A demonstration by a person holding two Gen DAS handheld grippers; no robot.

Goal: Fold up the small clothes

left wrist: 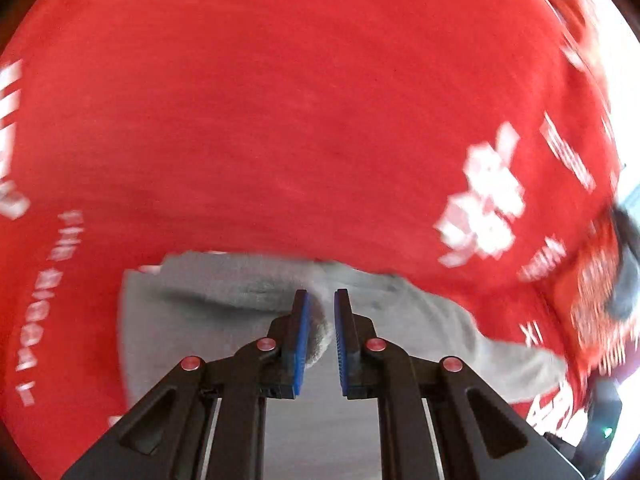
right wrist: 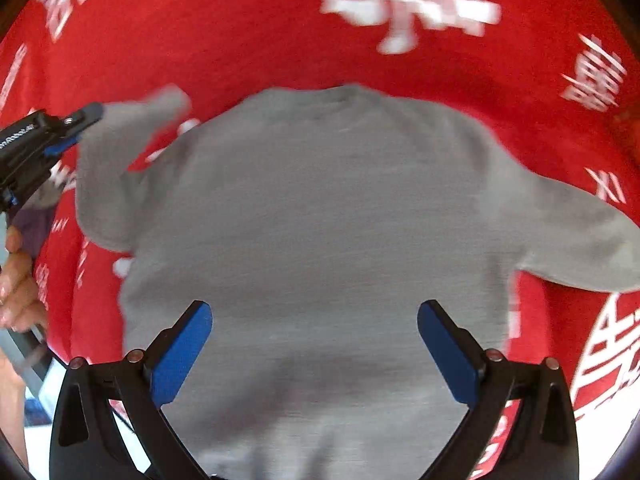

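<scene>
Here the grey sweater (right wrist: 320, 216) lies flat on the red printed cloth (right wrist: 248, 36), collar at the far edge. The left gripper (right wrist: 80, 130) is clamped on its left sleeve (right wrist: 132, 120); the right gripper (right wrist: 314, 344), jaws apart, hovers over the hem.

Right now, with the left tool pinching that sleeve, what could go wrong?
1. The left tool grips only the sleeve tip; it could slip out mid-fold.
2. Pulling the sleeve could drag the sweater askew on the red cloth.
3. The right tool is open over the sweater and holds nothing down.
</scene>
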